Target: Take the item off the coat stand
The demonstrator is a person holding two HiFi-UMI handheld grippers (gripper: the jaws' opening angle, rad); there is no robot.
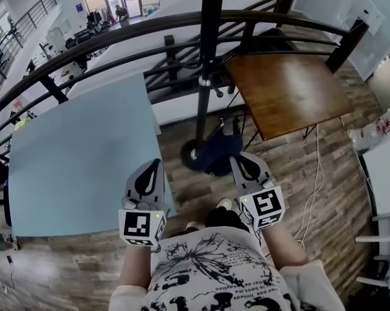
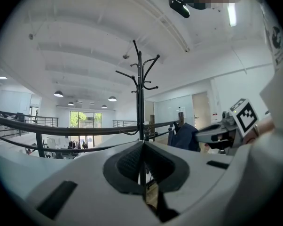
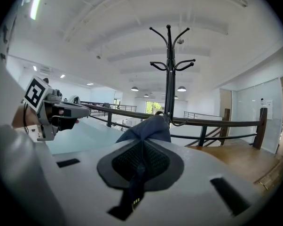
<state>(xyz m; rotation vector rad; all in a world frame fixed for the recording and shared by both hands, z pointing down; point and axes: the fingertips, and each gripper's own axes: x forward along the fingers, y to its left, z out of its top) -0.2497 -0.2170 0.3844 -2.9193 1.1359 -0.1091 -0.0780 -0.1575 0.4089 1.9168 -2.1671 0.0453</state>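
The black coat stand (image 1: 206,57) rises just beyond the railing; its hooks (image 3: 169,62) are bare. A dark blue cloth item (image 1: 218,151) hangs low beside the pole, off the stand. My right gripper (image 1: 238,161) is shut on the item, and the fabric (image 3: 146,129) bunches just past the closed pads with a strip pinched between them. My left gripper (image 1: 155,164) is held level with it to the left, jaws shut with nothing in them. In the left gripper view the blue item (image 2: 184,135) hangs at the tip of the right gripper (image 2: 212,134).
A light blue table (image 1: 78,154) lies to the left and a brown wooden table (image 1: 292,89) to the right behind the stand. A black curved railing (image 1: 117,34) crosses the back. A white cable (image 1: 318,173) trails on the plank floor.
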